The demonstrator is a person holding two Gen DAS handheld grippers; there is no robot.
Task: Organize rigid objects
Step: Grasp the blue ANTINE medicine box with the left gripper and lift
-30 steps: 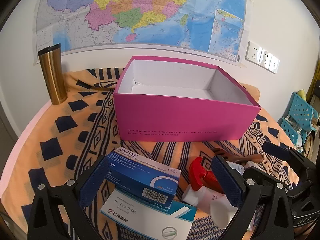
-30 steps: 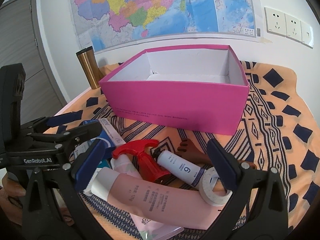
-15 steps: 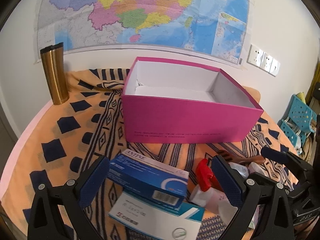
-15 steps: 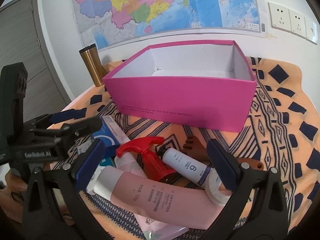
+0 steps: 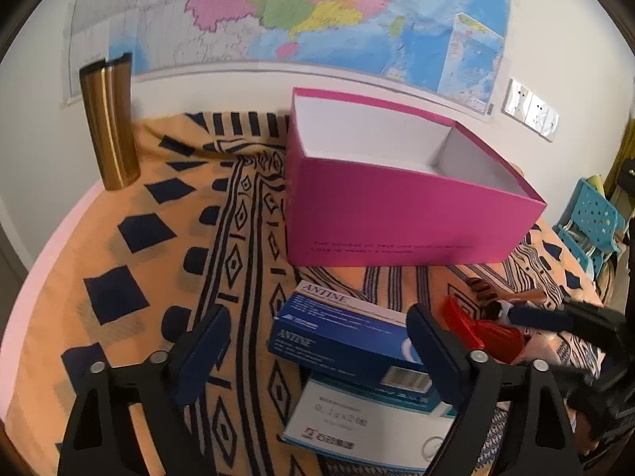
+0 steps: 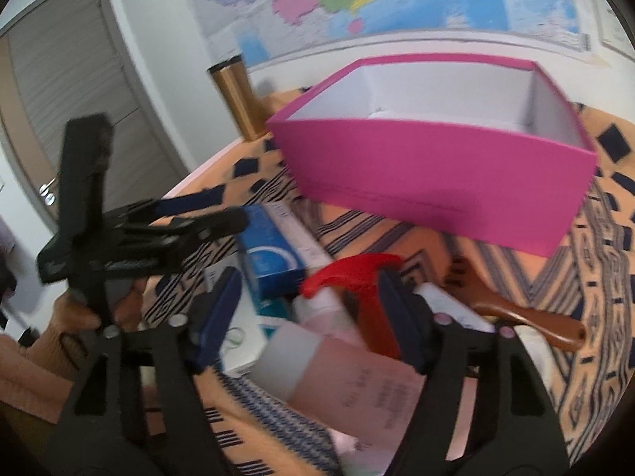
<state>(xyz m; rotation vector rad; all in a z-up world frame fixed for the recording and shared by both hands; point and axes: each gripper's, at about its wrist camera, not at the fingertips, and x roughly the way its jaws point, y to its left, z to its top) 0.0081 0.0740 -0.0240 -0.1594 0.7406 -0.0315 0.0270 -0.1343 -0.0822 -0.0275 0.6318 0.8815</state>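
Wooden brush (image 6: 524, 315) clearest from right wrist.

box (image 5: 389, 222): magenta, open-topped, sitting upright at 12 o'clock
cartons (image 5: 341, 337): blue one lying atop white, at 6 o'clock
sprayer (image 6: 349, 277): red-headed, lying among tubes

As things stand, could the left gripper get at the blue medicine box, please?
Probably yes. The blue medicine box lies on top of the white box, nothing over it, and already sits between the left gripper's fingers, whose jaws have just been closing without visibly pressing it.
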